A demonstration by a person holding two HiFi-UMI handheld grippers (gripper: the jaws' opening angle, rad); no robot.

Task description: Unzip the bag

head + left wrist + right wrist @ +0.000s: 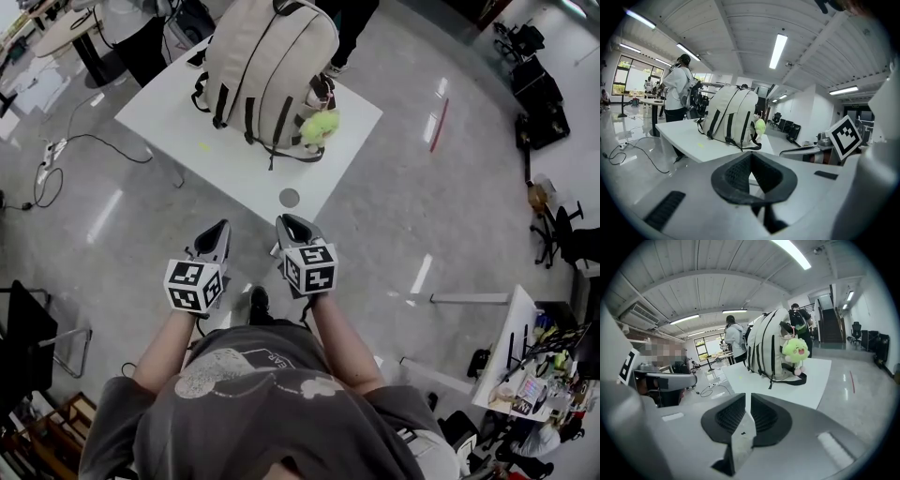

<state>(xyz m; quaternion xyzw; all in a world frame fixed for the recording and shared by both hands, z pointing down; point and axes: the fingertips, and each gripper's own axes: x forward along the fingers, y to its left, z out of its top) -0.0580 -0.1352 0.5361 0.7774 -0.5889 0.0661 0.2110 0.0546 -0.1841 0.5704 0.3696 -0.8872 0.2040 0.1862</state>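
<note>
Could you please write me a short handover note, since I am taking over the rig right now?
Left hand-held gripper: jaws together, empty, in the air well short of the backpack.
Right hand-held gripper: the same, beside the left one.
Backpack: upright on the white table, strap side towards you, a green plush toy hanging low on its right.
Done: nothing yet; neither gripper touches the backpack.
Left: move in, find the zip (not visible from here), probably steady the backpack with one gripper and pull the zip open with the other.
</note>
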